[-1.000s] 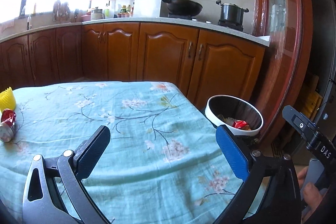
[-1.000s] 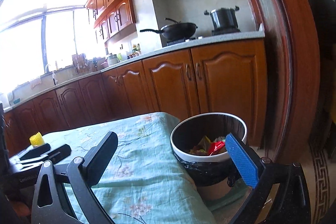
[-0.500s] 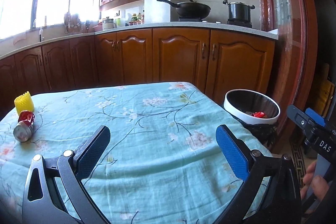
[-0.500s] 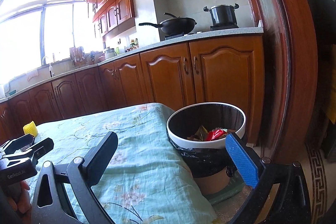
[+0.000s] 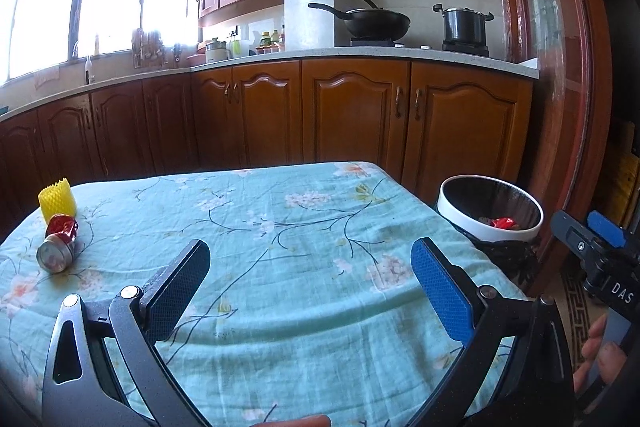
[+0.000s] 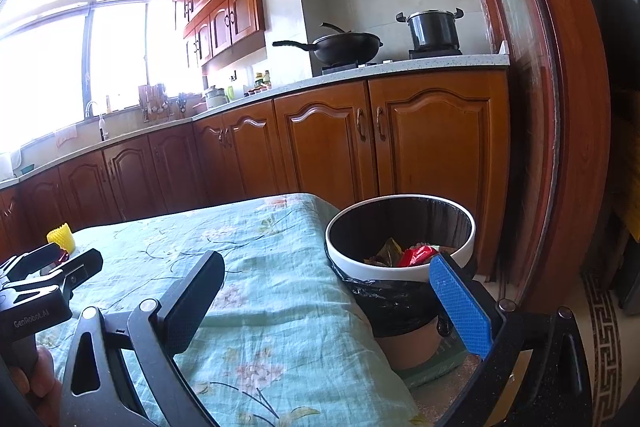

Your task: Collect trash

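A crushed red can (image 5: 58,245) lies on the table's far left, silver end toward me, next to a yellow foam fruit net (image 5: 57,200). The net also shows in the right wrist view (image 6: 61,236). A white-rimmed trash bin (image 5: 490,209) with a black liner stands off the table's right edge, holding red and brown wrappers (image 6: 416,254). My left gripper (image 5: 310,281) is open and empty over the table's near middle. My right gripper (image 6: 326,293) is open and empty, near the table's right edge beside the bin (image 6: 400,239).
The table wears a teal floral cloth (image 5: 280,227). Brown kitchen cabinets (image 5: 352,115) run behind it, with a wok (image 5: 376,21) and pot (image 5: 464,25) on the stove. A wooden door frame (image 6: 532,147) stands right of the bin.
Both views have pulled back and tilted up. The can and net have shifted rightward into the left view. The bin sits lower and farther in the left view. Both grippers stay open.
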Demonstrator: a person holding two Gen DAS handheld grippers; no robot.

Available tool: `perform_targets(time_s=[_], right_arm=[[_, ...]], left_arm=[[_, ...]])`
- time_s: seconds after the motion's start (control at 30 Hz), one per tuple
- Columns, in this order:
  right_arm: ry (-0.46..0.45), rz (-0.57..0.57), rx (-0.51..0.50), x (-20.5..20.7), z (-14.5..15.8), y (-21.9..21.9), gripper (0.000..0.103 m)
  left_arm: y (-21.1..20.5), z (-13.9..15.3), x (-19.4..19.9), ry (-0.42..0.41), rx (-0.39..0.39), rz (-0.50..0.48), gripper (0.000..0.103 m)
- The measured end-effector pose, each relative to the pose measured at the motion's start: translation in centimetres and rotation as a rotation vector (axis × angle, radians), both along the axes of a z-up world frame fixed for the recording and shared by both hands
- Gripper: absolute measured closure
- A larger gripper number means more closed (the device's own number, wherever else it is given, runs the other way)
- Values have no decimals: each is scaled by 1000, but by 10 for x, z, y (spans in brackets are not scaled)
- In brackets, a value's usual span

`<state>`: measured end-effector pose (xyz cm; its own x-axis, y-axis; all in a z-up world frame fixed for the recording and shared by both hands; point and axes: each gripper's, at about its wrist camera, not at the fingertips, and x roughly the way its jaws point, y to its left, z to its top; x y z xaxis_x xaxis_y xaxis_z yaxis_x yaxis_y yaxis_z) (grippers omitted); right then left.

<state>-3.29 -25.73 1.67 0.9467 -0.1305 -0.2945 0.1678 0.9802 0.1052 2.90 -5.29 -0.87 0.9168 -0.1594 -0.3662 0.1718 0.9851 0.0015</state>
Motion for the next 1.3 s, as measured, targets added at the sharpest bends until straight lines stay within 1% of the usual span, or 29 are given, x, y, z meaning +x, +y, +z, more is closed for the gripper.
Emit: perform_targets(time_s=[0.47, 1.3], right_arm=[[-5, 8, 8, -2, 1, -1, 0], [-8, 19, 15, -3, 4, 2, 0]], left_arm=[[-4, 0, -2, -10, 15, 10, 0], [-6, 2, -6, -7, 9, 7, 0]])
